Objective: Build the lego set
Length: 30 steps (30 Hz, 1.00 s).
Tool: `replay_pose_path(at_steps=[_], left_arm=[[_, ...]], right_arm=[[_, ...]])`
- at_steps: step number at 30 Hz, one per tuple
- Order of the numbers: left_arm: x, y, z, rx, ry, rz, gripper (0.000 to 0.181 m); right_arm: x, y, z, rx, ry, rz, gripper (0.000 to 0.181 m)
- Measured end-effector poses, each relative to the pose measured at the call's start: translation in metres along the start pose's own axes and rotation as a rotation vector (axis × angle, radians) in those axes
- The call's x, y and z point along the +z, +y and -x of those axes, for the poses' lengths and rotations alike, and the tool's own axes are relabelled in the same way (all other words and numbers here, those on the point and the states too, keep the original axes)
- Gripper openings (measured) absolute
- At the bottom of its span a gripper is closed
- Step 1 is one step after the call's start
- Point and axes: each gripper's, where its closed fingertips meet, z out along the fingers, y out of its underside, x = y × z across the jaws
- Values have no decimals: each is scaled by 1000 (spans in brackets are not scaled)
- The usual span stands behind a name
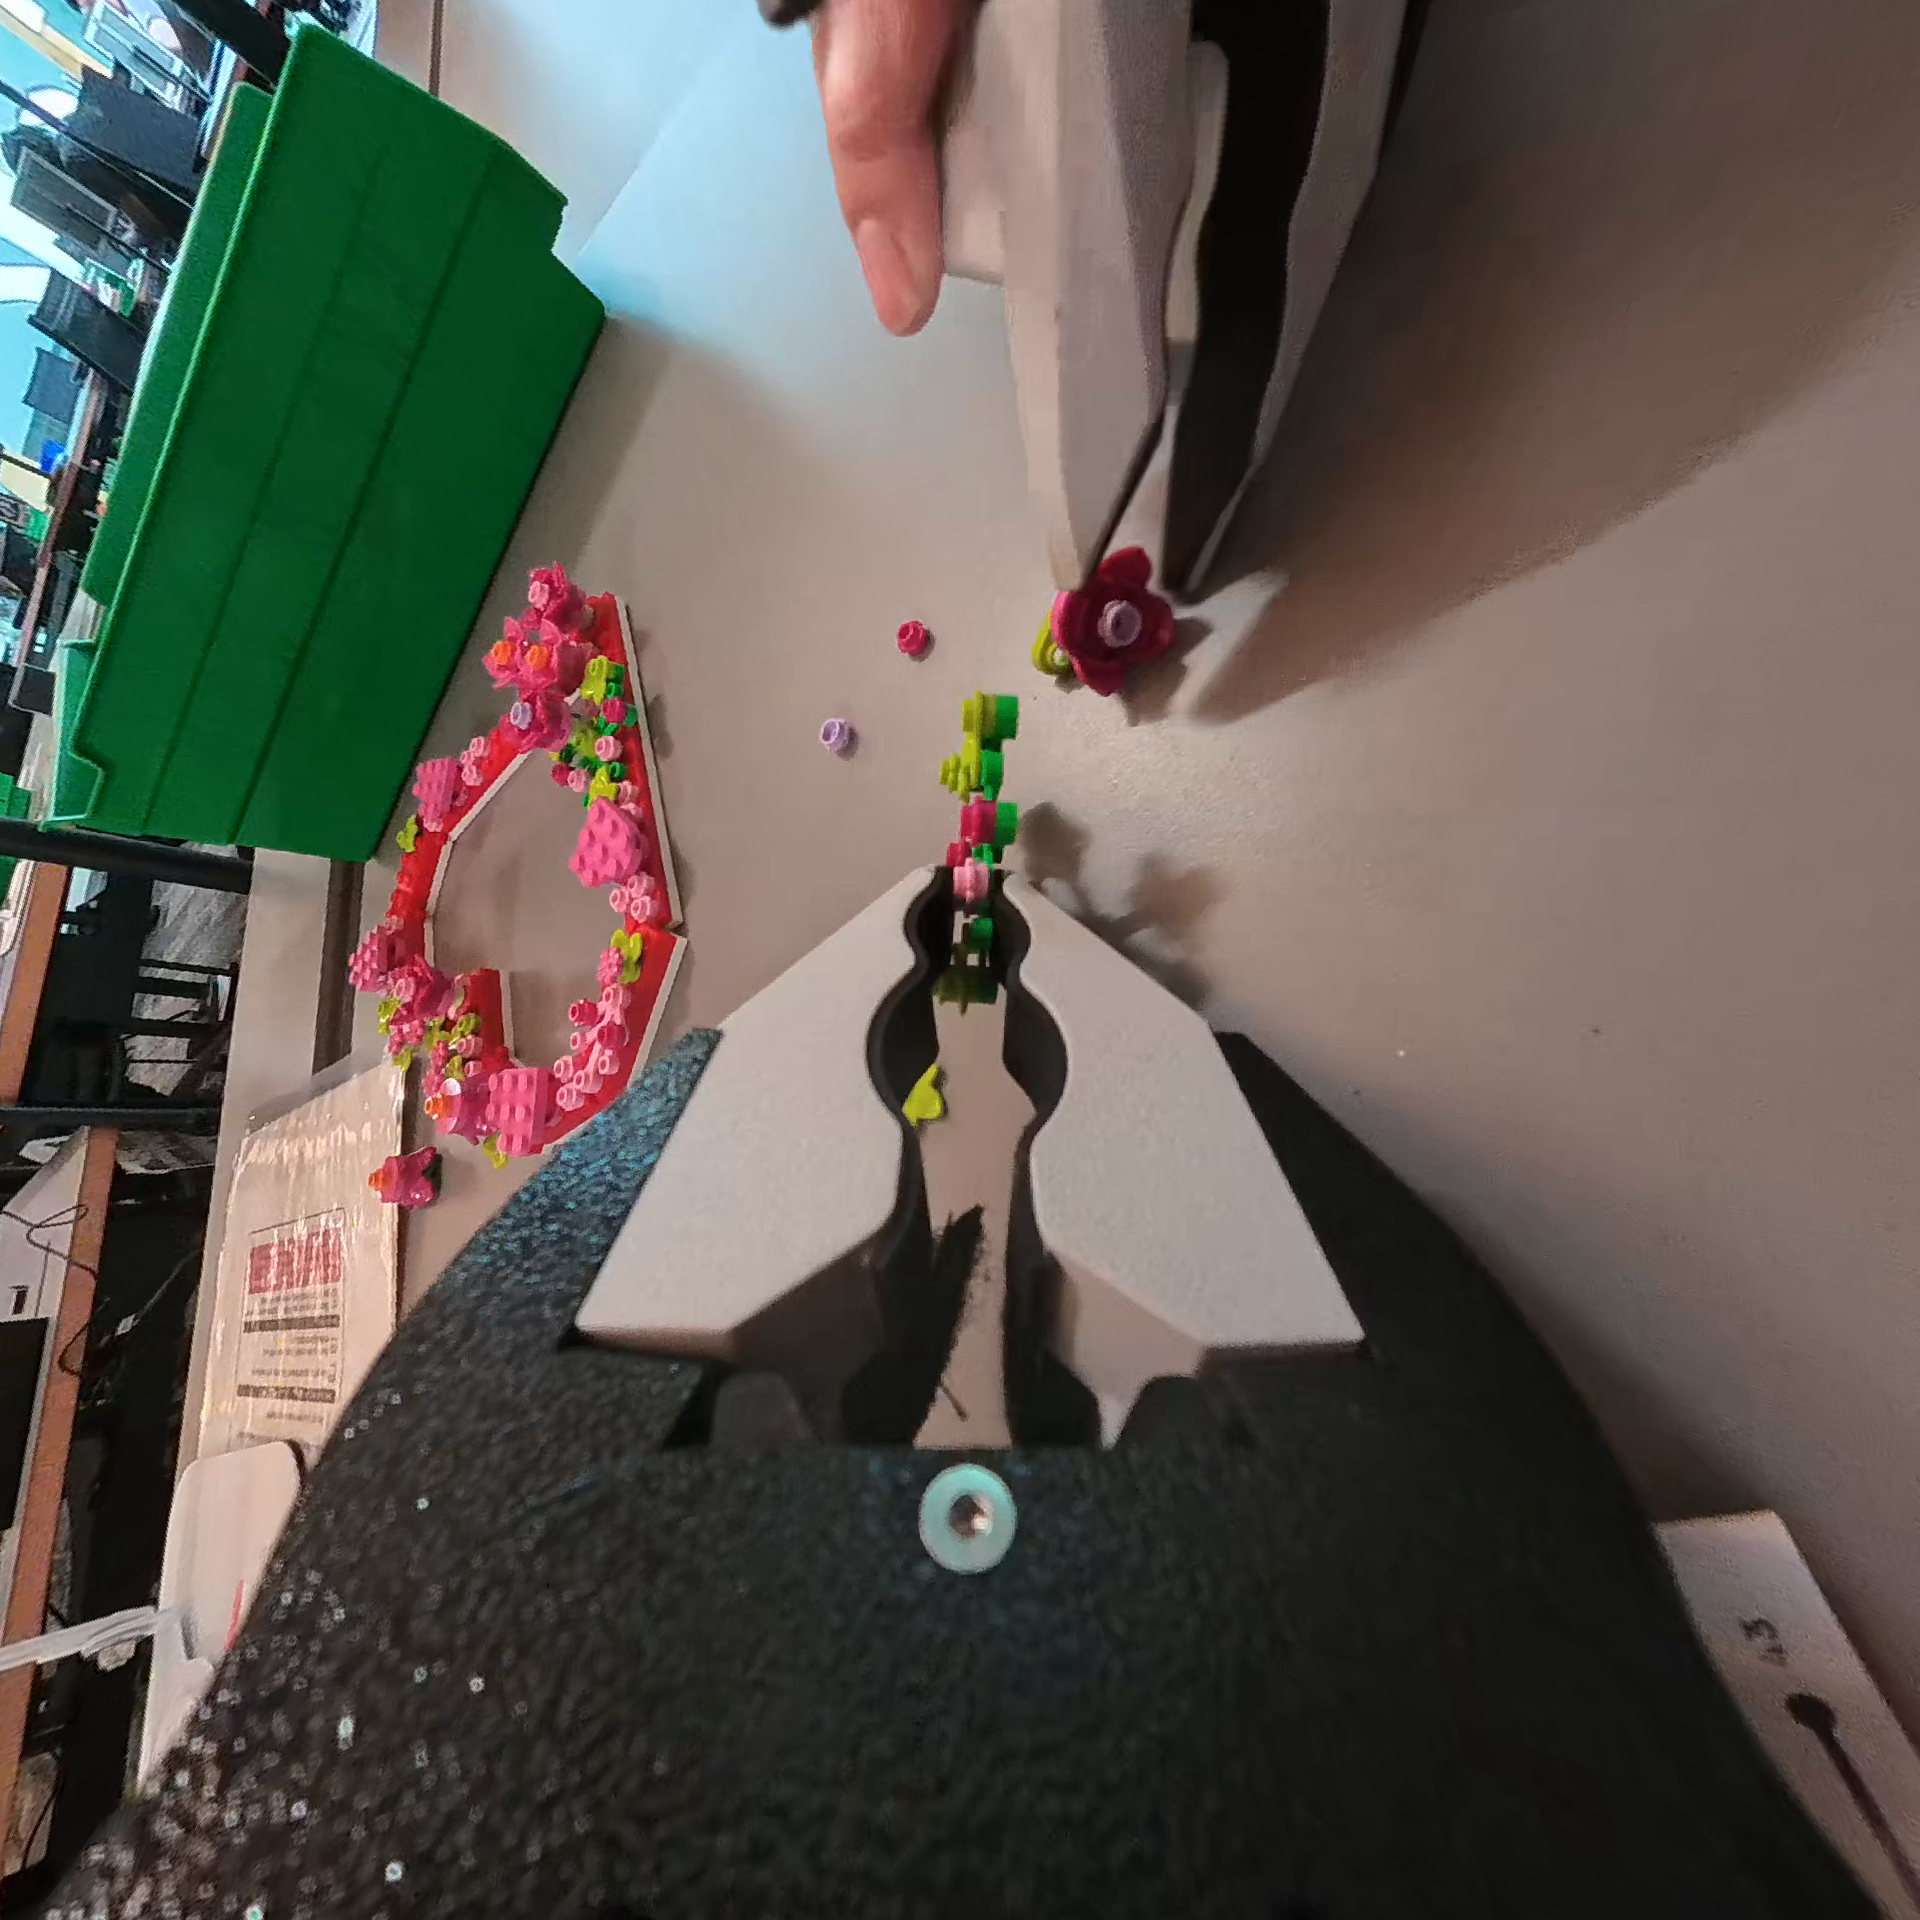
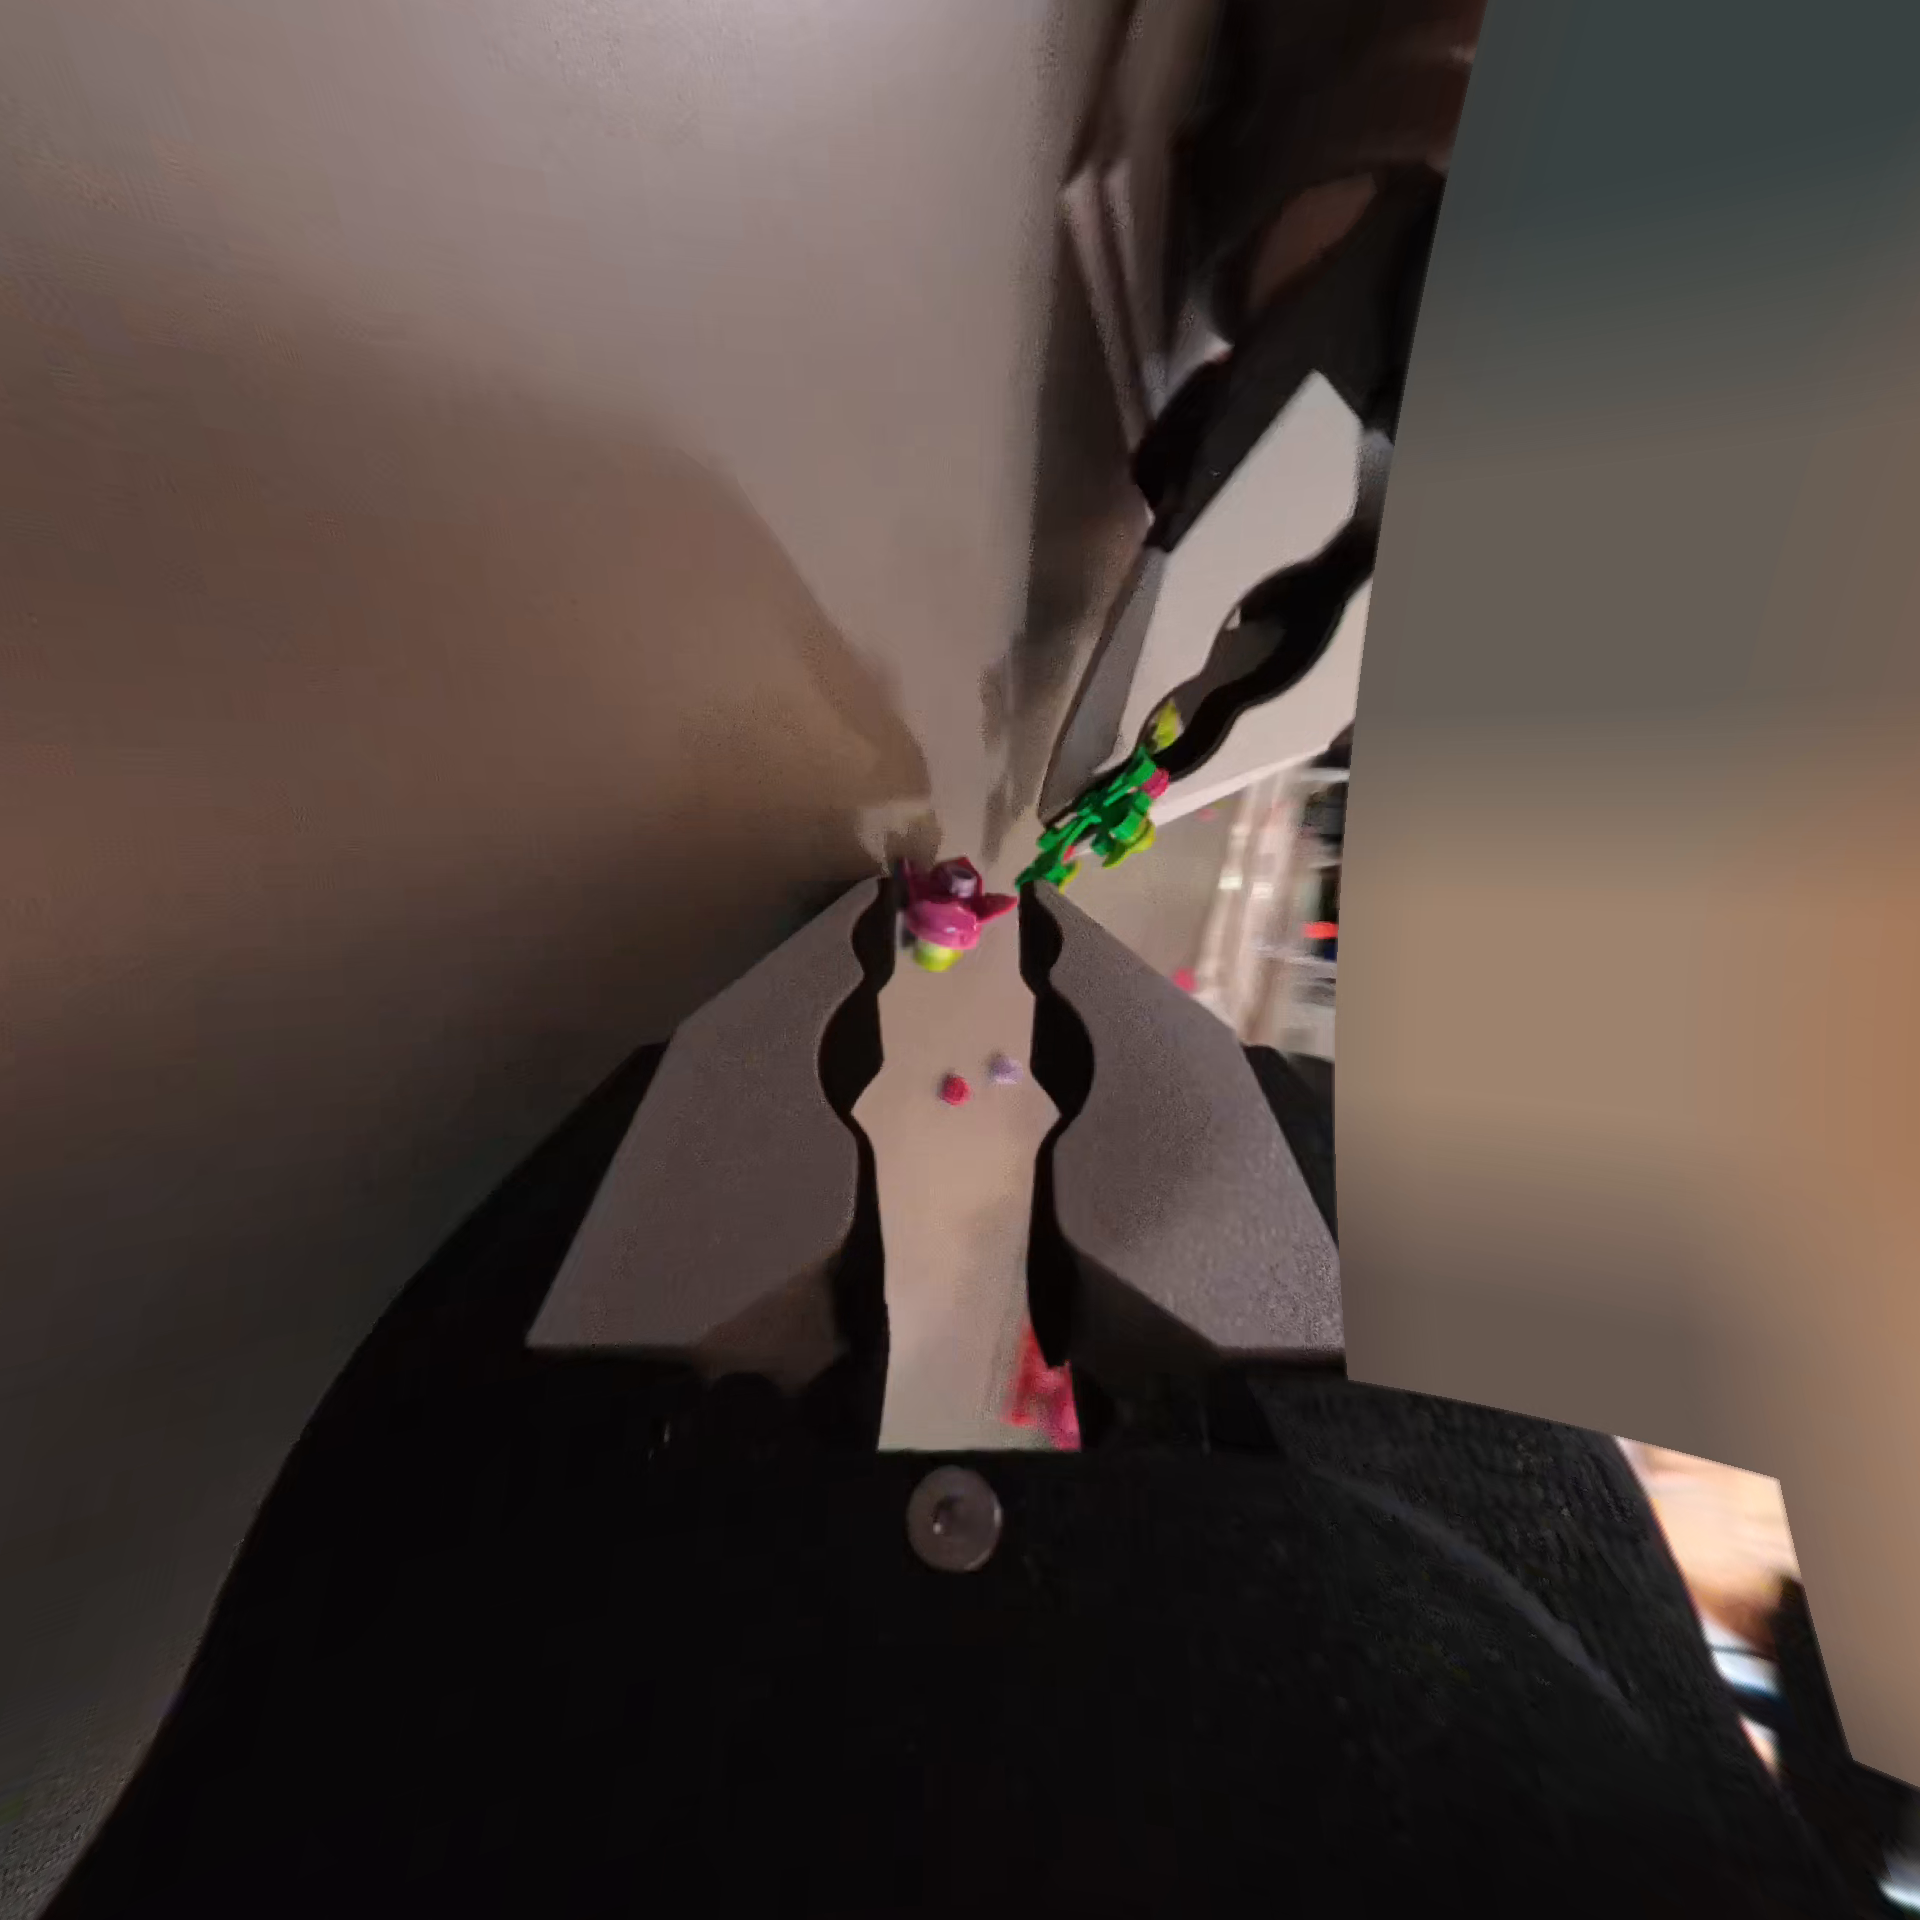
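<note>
My left gripper (image 1: pixel 971 883) is shut on a thin strip of green, lime and pink lego pieces (image 1: pixel 982 769), which sticks out past the fingertips. My right gripper (image 1: pixel 1127 587) comes in from the top right, with its tips closed around a magenta flower with a lavender centre (image 1: pixel 1112 623), just beyond the strip's far end. In the right wrist view the flower (image 2: pixel 940 899) sits between my right gripper's (image 2: pixel 956 904) tips. The left gripper (image 2: pixel 1247 644) and its strip (image 2: pixel 1101 821) show to the upper right. A red heart-shaped lego frame (image 1: pixel 457 831) covered with pink flowers lies to the left.
Loose pieces lie on the grey table: a magenta stud (image 1: pixel 912 637), a lavender stud (image 1: pixel 836 735), a lime leaf (image 1: pixel 925 1096) and a pink flower (image 1: pixel 407 1176). Green bins (image 1: pixel 312 468) stand at the far left. A plastic bag with paper (image 1: pixel 301 1299) lies near the heart. The right tips stand about 6 cm off the magenta stud (image 1: pixel 912 637). It turns up in the right wrist view (image 2: pixel 953 1087) as well.
</note>
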Motion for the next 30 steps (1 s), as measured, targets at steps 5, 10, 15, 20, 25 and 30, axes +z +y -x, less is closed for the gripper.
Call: replay_pose_path(at_steps=[5, 10, 15, 20, 25, 30], left_arm=[[0, 1, -1, -3, 11, 3, 4], [1, 0, -3, -4, 21, -2, 4], [0, 1, -2, 15, 16, 0, 4], [0, 0, -1, 15, 9, -6, 4], [1, 1, -3, 31, 11, -3, 4], [1, -1, -5, 43, 13, -6, 4]], right_arm=[[-4, -2, -4, 481, -141, -89, 32], [4, 1, 0, 519, -148, -96, 22], [7, 6, -2, 695, -180, -106, 17], [6, 16, -24, 1066, -185, -200, 15], [5, 25, -30, 1403, -269, -234, 15], [1, 27, -19, 1473, -394, -250, 15]])
